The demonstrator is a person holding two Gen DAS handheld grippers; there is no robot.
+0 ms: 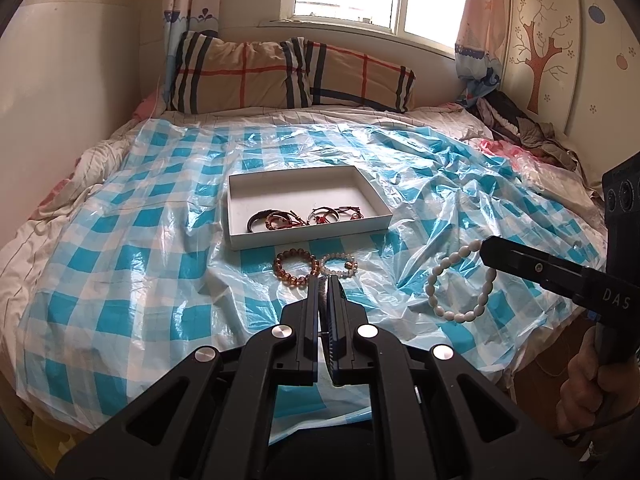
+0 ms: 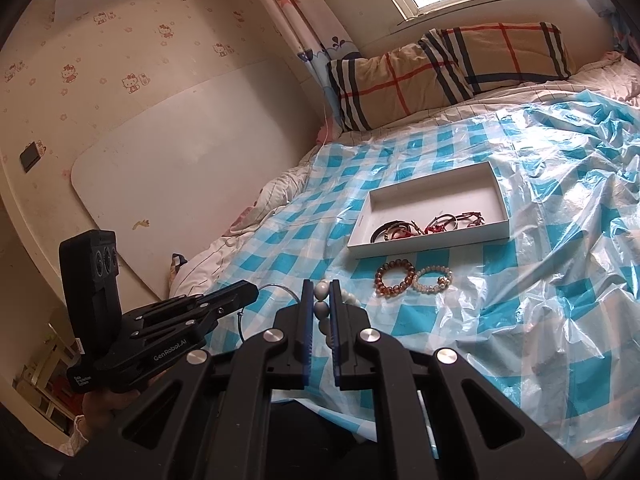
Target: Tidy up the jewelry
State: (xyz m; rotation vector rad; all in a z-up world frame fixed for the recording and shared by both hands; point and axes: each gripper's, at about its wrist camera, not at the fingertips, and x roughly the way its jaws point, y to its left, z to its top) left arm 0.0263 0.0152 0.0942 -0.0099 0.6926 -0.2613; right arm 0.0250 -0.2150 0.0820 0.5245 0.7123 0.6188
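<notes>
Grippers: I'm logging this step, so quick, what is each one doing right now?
Left gripper: shut, holding nothing.
Right gripper: shut on the white bead bracelet, lifted above the checked sheet.

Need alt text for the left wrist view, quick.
The right gripper holds a white bead bracelet above a blue checked plastic sheet on a bed. The left gripper is shut near two beaded bracelets lying before a white tray of jewelry.
</notes>
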